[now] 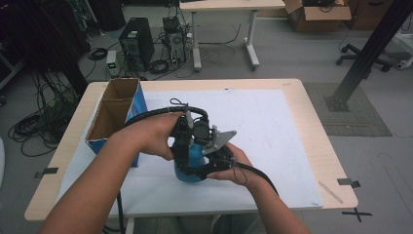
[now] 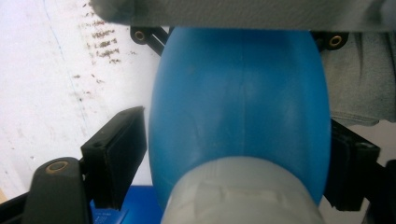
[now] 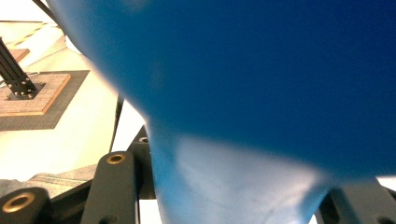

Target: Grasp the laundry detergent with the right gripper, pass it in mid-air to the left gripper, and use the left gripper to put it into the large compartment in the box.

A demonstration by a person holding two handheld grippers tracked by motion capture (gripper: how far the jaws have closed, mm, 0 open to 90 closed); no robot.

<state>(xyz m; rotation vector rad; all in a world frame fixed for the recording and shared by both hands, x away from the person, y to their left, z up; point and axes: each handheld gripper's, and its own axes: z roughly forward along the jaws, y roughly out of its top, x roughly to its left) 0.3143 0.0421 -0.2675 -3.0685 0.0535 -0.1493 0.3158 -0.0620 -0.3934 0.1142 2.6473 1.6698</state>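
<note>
A blue bottle (image 1: 195, 163) stands upright on the white mat, near the table's front edge. My right gripper (image 1: 197, 171) comes in level from the right and is shut on its lower body. In the right gripper view the bottle (image 3: 261, 70) sits blurred between the jaws of that gripper (image 3: 233, 196). My left gripper (image 1: 187, 157) points down over the bottle's top. In the left gripper view the bottle (image 2: 238, 102) and its pale grey cap (image 2: 243, 196) lie between the jaws of my left gripper (image 2: 233, 163). A thin gap shows at the left pad (image 2: 119, 156).
An open cardboard box (image 1: 114, 114) with a blue outer side stands at the table's left, close to the left forearm. The white mat (image 1: 277, 126) covers most of the wooden table (image 1: 311, 117). Computer towers, cables and a desk stand on the floor beyond.
</note>
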